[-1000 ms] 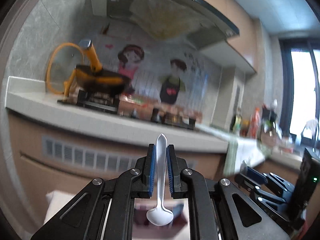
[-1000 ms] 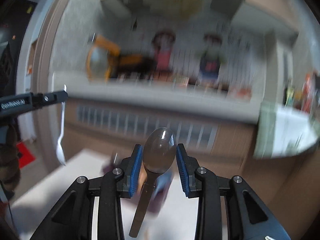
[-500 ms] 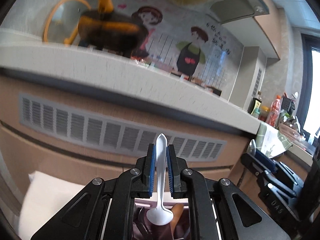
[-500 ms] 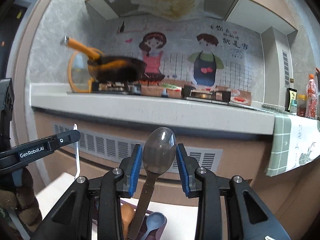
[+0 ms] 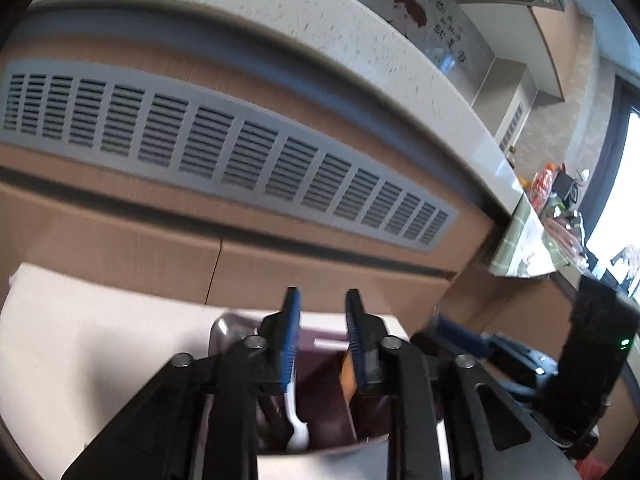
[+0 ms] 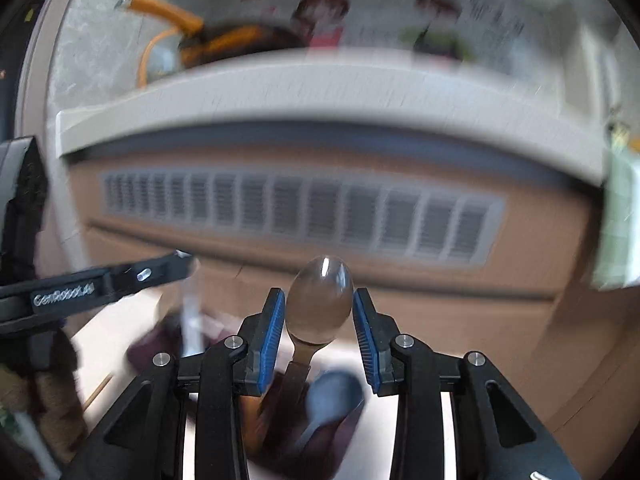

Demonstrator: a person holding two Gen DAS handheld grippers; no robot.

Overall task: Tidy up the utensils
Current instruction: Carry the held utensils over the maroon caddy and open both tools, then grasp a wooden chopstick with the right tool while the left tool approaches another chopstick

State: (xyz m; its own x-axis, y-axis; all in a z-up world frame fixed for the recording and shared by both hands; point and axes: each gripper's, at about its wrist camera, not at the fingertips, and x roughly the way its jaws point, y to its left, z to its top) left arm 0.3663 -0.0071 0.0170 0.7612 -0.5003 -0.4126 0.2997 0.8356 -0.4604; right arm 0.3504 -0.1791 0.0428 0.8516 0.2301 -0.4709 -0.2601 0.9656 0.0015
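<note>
My left gripper is open over a dark purple utensil holder with a metal rim. A white plastic spoon hangs bowl down inside the holder, leaning on the left finger. An orange utensil stands in the holder by the right finger. My right gripper is shut on a metal spoon, bowl up between the blue pads, handle pointing down. A blue spoon lies blurred below it. The left gripper shows at the left of the right wrist view.
The holder stands on a white table. Behind it is a brown cabinet front with a grey vent grille under a pale countertop. The right gripper shows at the right of the left wrist view.
My left gripper has dropped toward the holder and opened; the white spoon has slid down into the holder. The right gripper has tilted down, still holding the metal spoon.
</note>
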